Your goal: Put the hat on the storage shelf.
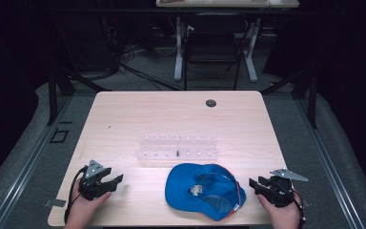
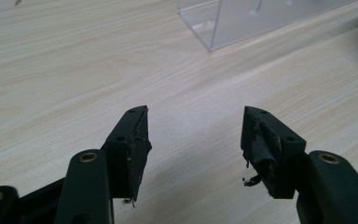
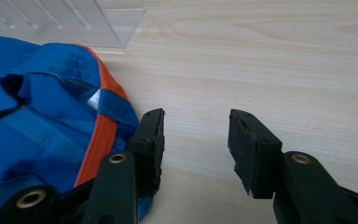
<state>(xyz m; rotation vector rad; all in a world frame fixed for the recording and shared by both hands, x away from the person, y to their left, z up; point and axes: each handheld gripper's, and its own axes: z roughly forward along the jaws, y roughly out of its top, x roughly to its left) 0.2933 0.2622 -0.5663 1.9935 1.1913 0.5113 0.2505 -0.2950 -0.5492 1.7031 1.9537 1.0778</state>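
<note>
Tabletop light wood, takes mid frame in high view. Blue cap lies upside down at lower centre, orange trim on its edge, small crumpled label inside. Clear acrylic rack just above the cap, centre frame. Left gripper at lower left, jaws open on nothing, well apart from cap. Right gripper at lower right, jaws open, empty, just beside cap's edge

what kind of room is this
Probably a lab or recording workspace: a light wooden table on grey carpet, loose cables on the floor behind it, and a second white-legged desk with a black chair.
</note>
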